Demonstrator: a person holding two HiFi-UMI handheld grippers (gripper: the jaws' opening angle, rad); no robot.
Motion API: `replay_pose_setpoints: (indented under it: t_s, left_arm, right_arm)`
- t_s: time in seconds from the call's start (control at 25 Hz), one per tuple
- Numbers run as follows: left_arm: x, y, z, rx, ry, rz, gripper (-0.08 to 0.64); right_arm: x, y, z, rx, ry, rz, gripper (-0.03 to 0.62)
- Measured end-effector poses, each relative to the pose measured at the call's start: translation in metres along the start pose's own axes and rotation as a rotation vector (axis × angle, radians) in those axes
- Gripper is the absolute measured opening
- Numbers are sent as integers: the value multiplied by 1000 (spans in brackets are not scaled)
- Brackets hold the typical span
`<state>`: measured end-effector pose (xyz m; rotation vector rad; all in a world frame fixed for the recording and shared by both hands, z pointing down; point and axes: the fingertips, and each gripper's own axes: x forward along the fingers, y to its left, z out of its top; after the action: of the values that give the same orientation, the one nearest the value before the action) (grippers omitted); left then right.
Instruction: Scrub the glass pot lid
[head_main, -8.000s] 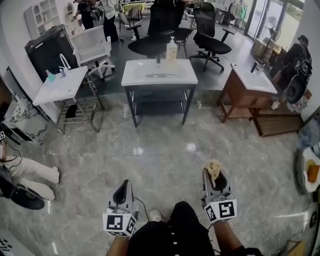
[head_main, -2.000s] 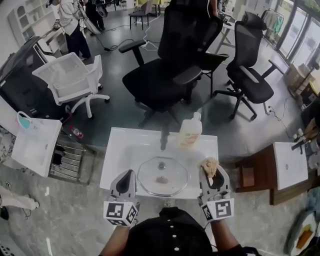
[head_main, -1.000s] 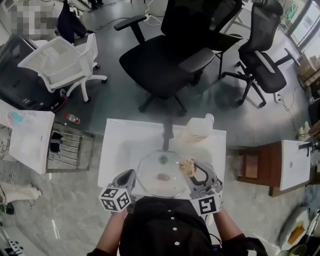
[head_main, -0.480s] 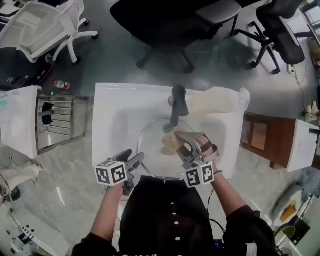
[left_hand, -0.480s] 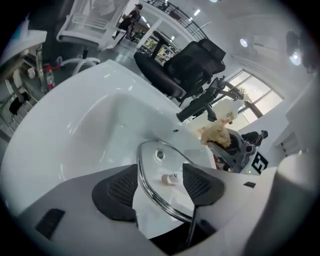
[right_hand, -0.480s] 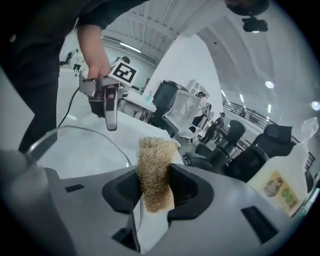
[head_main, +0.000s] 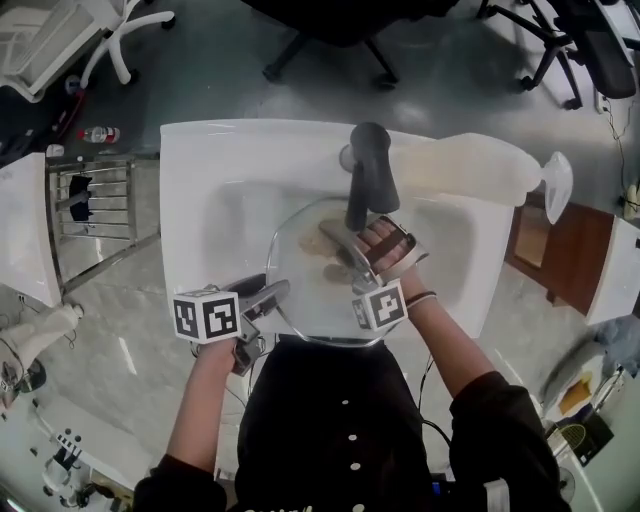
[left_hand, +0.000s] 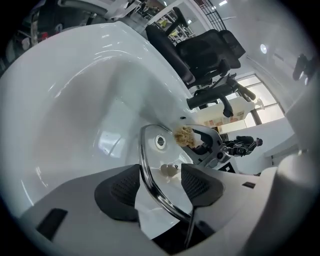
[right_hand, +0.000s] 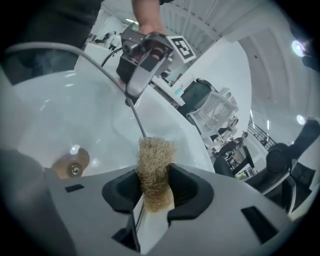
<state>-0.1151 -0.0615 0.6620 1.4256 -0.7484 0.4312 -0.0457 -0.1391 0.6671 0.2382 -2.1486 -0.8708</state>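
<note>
Two tongs at glass lid (head_main: 305, 290) lying in sink (head_main: 200, 170) mid-frame: left tongs (left_hand: 160, 176) opening around near rim, likely to steady it, not yet pinching; right tongs (right_hand: 156, 186) clamped on scouring pad (right_hand: 156, 154), ready to scrub.

The left gripper (left_hand: 160, 186) reaches in at the near-left edge of the glass pot lid (left_hand: 161, 150). Its jaws are opening, with the lid's rim between the pads. The right gripper (right_hand: 155, 186) lies over the lid's middle, jaws clamped on a tan scouring pad (right_hand: 155, 162). The left forearm (head_main: 205, 400) and the right forearm (head_main: 440, 335) stretch forward from the lid's near side.
</note>
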Motion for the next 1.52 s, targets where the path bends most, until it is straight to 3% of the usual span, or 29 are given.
replay_pose_setpoints:
  t_s: [0.16,0.24,0.56,0.96,1.52]
  left_arm:
    - [-1,15,1,-22,32,48,183]
    - [1,13,1,-48,50,21,123]
    - [6,8,-3,-71,160,-52,122]
    - [9,13,-7,-15,260,-18,107]
    - [10,14,-6,5,257,0,107]
  right_arm:
    - [24,14,-5,-99,11,14,149]
    - [32,19,-7,-124,10,26,149]
    - [48,30,-11,-148,-8,34,148]
    - [48,35,-13,-212,-20,35,147]
    - [18,49,-55,-270,27,221,144]
